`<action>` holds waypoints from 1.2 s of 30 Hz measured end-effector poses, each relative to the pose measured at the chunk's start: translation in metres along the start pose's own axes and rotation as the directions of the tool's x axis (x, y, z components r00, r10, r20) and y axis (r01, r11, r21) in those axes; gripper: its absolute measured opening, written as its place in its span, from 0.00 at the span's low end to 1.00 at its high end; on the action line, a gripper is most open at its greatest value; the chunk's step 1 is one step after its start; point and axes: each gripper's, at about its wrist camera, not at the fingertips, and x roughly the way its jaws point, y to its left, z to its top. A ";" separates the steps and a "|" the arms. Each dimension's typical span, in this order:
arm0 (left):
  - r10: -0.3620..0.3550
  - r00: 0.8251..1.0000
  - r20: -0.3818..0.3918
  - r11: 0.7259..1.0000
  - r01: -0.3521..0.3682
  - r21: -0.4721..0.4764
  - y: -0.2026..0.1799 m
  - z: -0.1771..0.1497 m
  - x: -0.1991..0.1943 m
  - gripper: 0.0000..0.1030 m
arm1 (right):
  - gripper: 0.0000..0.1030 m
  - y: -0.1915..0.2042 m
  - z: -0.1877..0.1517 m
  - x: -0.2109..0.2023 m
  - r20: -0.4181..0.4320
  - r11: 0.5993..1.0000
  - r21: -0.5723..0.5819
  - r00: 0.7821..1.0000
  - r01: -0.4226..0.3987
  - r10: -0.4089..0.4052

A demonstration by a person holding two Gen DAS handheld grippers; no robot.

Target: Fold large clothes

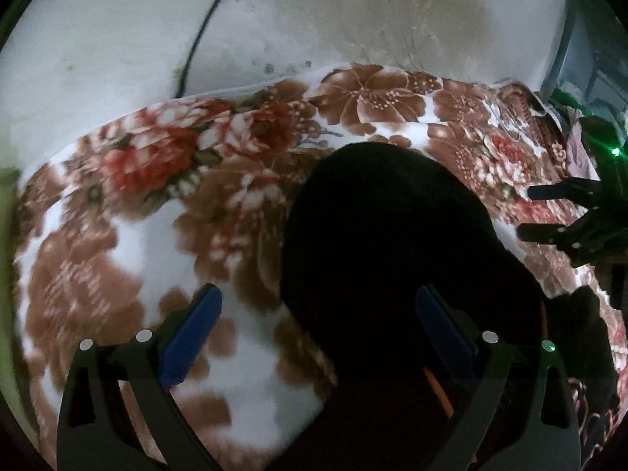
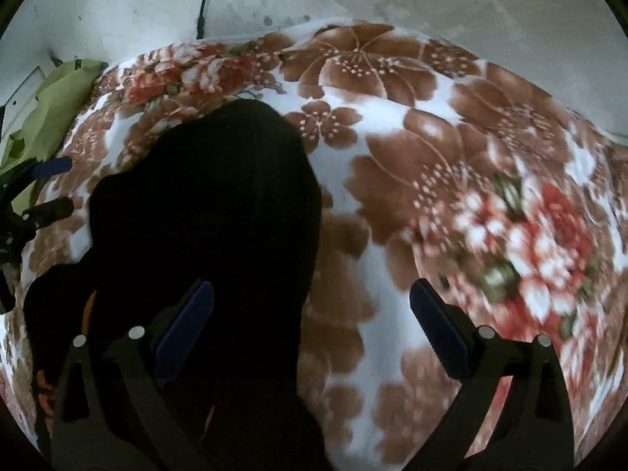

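A black garment lies in a rumpled heap on a floral blanket with brown and red flowers on white. Orange marks show at its near end. My left gripper hangs open over the garment's left edge, its right blue pad above the black cloth and its left pad above the blanket. In the right wrist view the garment fills the left half. My right gripper is open over the garment's right edge, holding nothing. Each gripper also appears at the edge of the other's view, open: the right gripper and the left gripper.
A stained pale wall rises behind the blanket, with a black cable running down it. A green cloth lies at the blanket's far left. Dark framework shows at the right edge of the left wrist view.
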 end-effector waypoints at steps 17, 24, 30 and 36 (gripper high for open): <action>-0.152 0.981 -0.123 0.986 0.159 0.044 -0.003 0.017 0.089 0.19 | 0.28 0.016 0.040 0.082 -0.049 0.987 -0.094 0.990 -0.133 0.129; -0.144 0.988 -0.047 0.985 0.148 0.089 -0.020 0.024 0.052 0.11 | 0.19 0.035 0.040 0.047 0.017 0.973 -0.202 0.993 -0.107 0.113; -0.140 0.987 0.084 0.985 0.131 0.111 -0.041 0.035 -0.029 0.10 | 0.19 0.050 0.036 -0.023 0.120 0.968 -0.226 0.983 -0.107 0.136; -0.149 0.979 0.136 0.979 0.127 0.157 -0.073 0.021 -0.099 0.10 | 0.19 0.073 0.011 -0.093 0.159 0.956 -0.275 0.976 -0.103 0.151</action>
